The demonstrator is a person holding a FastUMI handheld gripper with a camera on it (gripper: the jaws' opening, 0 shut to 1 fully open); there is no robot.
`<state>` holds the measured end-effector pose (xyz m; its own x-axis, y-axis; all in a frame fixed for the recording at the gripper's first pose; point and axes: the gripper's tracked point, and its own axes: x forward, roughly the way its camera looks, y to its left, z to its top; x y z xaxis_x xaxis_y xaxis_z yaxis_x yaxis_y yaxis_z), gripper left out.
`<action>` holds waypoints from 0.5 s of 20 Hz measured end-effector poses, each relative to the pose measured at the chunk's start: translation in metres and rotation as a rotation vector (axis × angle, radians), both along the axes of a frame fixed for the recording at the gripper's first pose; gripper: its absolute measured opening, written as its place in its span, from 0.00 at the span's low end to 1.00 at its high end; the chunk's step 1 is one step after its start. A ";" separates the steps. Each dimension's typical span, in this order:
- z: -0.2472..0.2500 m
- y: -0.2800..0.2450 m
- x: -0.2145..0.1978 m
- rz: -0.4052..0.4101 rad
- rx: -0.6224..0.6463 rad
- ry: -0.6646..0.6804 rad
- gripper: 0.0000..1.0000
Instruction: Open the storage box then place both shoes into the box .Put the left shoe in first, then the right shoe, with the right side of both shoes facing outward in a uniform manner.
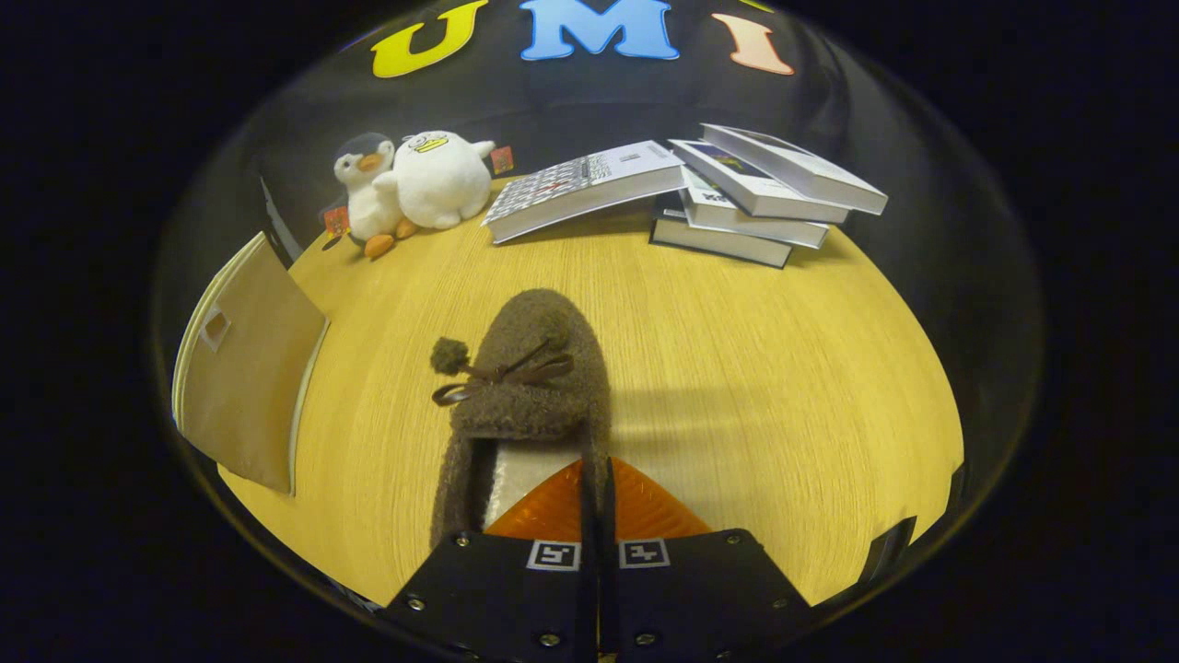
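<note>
A brown fuzzy shoe (534, 368) with a dark bow and a pompom lies just ahead of my fingers, its toe pointing away toward the books. My gripper (597, 468) is shut on the right side wall of the shoe's opening, and the pale insole (520, 474) shows to the left of the fingers. The shoe throws a shadow on the wooden table (755, 387) to its right. I cannot tell whether it is off the table. The beige storage box (249, 378) stands at the table's left edge, one flat side with a small label window facing me.
Two white plush toys (414, 184) sit at the back left of the table. A pile of several books (718, 193) lies at the back right, beyond the shoe.
</note>
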<state>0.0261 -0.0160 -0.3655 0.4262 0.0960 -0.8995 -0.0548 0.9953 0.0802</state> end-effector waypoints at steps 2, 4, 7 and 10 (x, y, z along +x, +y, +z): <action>0.006 0.004 -0.003 -0.033 0.028 0.017 0.01; 0.015 0.006 0.001 -0.074 0.056 0.019 0.01; 0.033 0.017 0.005 -0.091 0.094 0.009 0.01; 0.053 0.031 0.010 -0.106 0.122 -0.007 0.01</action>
<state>0.0357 0.0148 -0.3121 0.4464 0.1579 -0.8808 0.0494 0.9785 0.2004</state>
